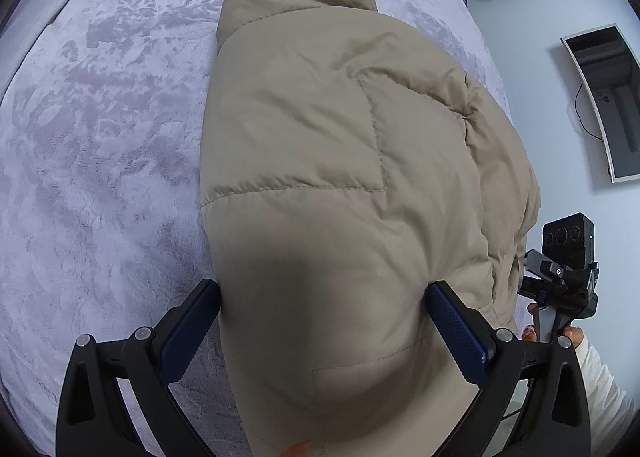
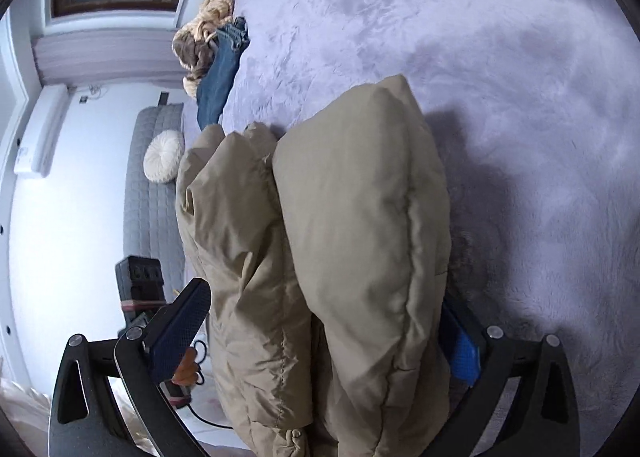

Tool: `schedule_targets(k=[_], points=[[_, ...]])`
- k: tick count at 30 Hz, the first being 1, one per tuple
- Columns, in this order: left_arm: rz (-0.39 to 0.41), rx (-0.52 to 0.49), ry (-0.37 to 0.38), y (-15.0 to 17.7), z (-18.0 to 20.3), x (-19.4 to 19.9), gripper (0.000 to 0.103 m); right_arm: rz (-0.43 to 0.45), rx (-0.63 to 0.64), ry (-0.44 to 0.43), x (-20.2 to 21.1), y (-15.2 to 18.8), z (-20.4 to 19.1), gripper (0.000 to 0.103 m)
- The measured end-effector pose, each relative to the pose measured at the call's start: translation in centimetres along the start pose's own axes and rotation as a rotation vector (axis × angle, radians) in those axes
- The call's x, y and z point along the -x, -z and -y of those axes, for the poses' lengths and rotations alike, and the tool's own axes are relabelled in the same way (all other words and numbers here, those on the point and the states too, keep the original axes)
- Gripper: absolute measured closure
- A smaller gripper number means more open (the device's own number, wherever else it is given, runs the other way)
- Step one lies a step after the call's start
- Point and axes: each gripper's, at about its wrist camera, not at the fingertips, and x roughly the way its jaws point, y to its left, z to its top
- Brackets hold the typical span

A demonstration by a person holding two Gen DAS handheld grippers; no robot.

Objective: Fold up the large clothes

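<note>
Left wrist view: our left gripper (image 1: 324, 321) pinches the beige puffer jacket (image 1: 340, 145) lying on the lilac plush bed cover (image 1: 100, 137). Right wrist view: our right gripper (image 2: 324, 337) stands spread wide around the jacket's (image 2: 352, 217) bulk; left pad (image 2: 180, 329) clear of the fabric, jeans (image 2: 222, 77) far off.

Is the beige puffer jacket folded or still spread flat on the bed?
Folded. The beige puffer jacket sits as a narrow, thick bundle on the lilac bed cover, with doubled padded layers visible side by side.
</note>
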Motion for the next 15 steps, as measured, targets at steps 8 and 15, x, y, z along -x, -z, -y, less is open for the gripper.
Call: schedule_targets(k=[8,15], points=[[-0.001,0.053,0.221,-2.7,-3.4,0.1,0.0,-0.085,0.035,0.111,-2.7,-1.3,-0.9,0.0],[-0.074,0.11,0.382,-3.9,-6.4,-3.5,0.0,-0.155,0.056,0.106,-4.6,-1.5,-1.0,0.0]])
